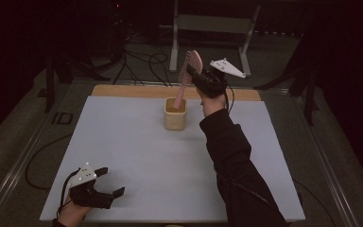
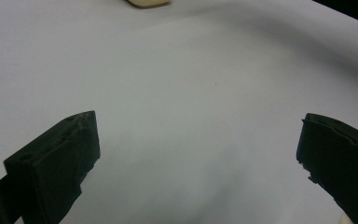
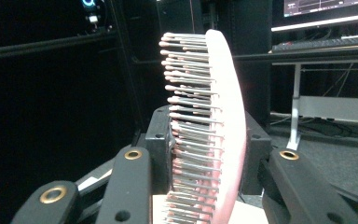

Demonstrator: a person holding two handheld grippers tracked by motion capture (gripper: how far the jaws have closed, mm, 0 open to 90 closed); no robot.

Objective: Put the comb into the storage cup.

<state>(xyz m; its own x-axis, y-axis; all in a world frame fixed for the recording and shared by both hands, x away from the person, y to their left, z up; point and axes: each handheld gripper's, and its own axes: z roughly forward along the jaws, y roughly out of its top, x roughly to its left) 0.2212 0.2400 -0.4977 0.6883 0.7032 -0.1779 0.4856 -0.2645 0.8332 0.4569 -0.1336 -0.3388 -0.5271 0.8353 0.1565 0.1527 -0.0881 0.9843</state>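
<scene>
A pink hairbrush stands nearly upright, its handle end down inside a cream square cup at the table's far middle. My right gripper is shut on the brush's bristled head, just above the cup. Seen from the right gripper view, the pink head with its rows of bristles sits clamped between the two black jaws. My left gripper rests near the table's front left corner, jaws wide apart with nothing between them. The left gripper view has its fingertips over bare white table, with the cup's base at the top edge.
The white tabletop has a wooden strip along its far edge. Behind it a grey metal stand and loose cables lie on the dark floor. A sleeved forearm crosses the right half of the table.
</scene>
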